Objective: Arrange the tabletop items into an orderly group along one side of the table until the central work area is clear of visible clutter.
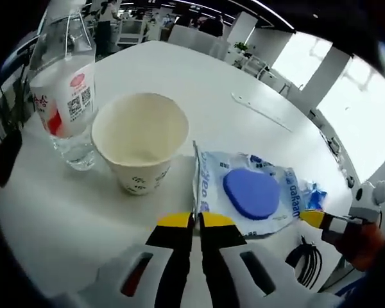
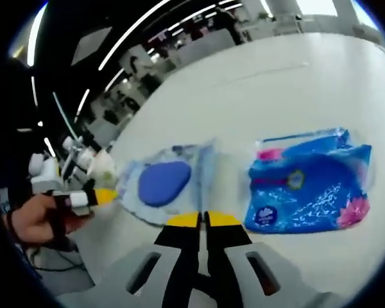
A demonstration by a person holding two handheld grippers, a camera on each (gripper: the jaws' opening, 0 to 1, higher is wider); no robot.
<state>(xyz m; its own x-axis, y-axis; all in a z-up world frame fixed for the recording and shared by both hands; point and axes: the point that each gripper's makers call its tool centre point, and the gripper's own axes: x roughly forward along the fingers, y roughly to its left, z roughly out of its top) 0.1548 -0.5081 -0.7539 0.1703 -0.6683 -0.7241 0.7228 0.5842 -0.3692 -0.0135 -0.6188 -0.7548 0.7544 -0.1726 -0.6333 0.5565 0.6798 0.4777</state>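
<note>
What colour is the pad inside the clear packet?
Blue; the pad shows best in the left gripper view.

In the left gripper view the left gripper (image 1: 196, 220) rises from the bottom with its yellow-tipped jaws pressed together, and the right gripper (image 1: 313, 218) comes in from the right edge, low and pointing inward, its yellow tip leading. In the right gripper view the right gripper (image 2: 203, 220) likewise has its jaws closed against each other. There the left gripper (image 2: 104, 195) enters from the left, held in the person's hand (image 2: 37, 218), which wraps around its body.
</note>
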